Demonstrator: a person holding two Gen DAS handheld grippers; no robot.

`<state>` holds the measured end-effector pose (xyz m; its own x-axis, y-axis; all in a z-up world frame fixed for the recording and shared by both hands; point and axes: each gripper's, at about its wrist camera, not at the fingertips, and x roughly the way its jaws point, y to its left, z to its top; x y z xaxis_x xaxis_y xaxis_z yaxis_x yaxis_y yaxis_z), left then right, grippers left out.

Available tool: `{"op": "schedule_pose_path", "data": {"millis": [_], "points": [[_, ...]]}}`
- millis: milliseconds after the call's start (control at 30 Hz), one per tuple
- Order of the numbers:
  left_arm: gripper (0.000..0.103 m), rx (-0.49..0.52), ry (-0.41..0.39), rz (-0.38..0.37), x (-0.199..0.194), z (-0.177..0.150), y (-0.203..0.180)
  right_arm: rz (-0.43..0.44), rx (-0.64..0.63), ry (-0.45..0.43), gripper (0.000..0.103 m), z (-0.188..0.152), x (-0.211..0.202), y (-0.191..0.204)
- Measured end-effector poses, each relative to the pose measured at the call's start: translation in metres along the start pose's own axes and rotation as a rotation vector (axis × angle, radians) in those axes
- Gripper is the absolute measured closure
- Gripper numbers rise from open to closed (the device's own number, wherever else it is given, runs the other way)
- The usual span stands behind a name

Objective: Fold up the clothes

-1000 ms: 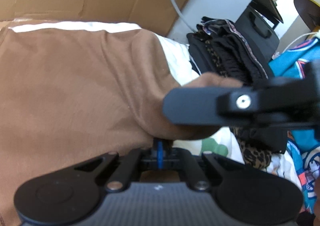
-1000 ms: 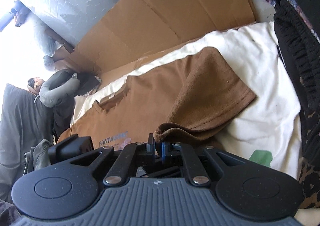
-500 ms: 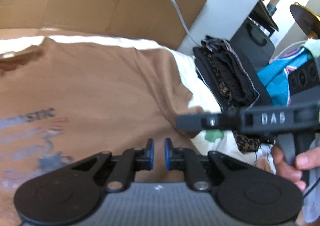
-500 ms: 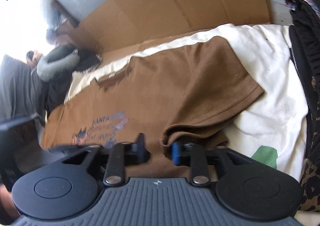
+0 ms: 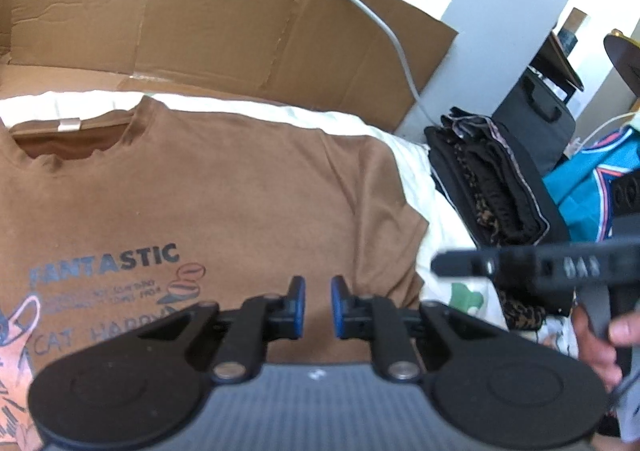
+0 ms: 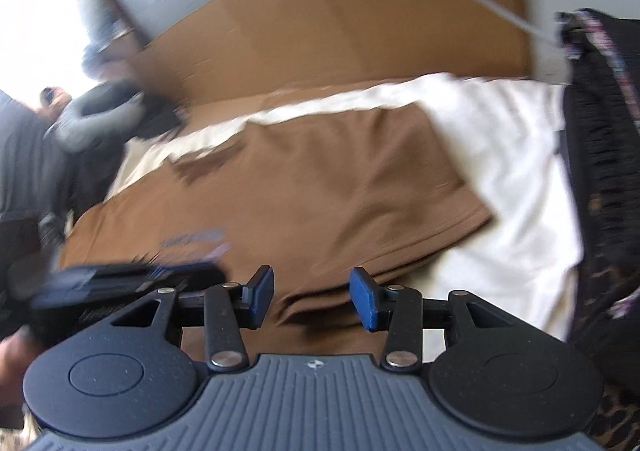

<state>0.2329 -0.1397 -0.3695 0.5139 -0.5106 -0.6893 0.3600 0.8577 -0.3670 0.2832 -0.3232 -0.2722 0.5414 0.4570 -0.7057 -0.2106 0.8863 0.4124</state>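
The brown T-shirt (image 5: 224, 203) lies flat, print up, on the white bedding (image 6: 516, 187), collar toward the cardboard (image 5: 200, 23), long axis running back toward it. The left gripper (image 5: 317, 307) is slightly parted and empty; the right gripper (image 6: 312, 297) is opening above the sleeve fold. The spreading looks finished; next comes gripping 1 side edge.
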Motion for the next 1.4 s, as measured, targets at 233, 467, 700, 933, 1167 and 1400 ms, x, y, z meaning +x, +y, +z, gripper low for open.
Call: {"op": "schedule_pose_path", "data": {"millis": [233, 467, 700, 933, 1167, 1400], "points": [[0.089, 0.012, -0.002, 0.019, -0.005, -0.002, 0.002, -0.136, 0.001, -0.05, 0.054, 0.012, 0.0, -0.021], [0.089, -0.002, -0.004, 0.053, -0.008, -0.002, 0.009, -0.298, 0.007, -0.114, 0.054, 0.023, 0.013, -0.031], [0.089, 0.009, -0.002, 0.064, -0.008, -0.003, 0.011, -0.412, 0.019, -0.099, 0.068, 0.028, 0.042, -0.04], [0.089, -0.001, 0.011, 0.069, -0.003, -0.005, 0.015, -0.44, 0.053, -0.091, 0.07, 0.025, 0.052, -0.054], [0.089, 0.005, 0.019, 0.064, -0.002, -0.008, 0.016, -0.447, 0.083, -0.065, 0.07, 0.022, 0.065, -0.059], [0.089, 0.002, 0.025, 0.068, 0.002, -0.009, 0.017, -0.432, 0.053, -0.059, 0.072, 0.018, 0.074, -0.051]]}}
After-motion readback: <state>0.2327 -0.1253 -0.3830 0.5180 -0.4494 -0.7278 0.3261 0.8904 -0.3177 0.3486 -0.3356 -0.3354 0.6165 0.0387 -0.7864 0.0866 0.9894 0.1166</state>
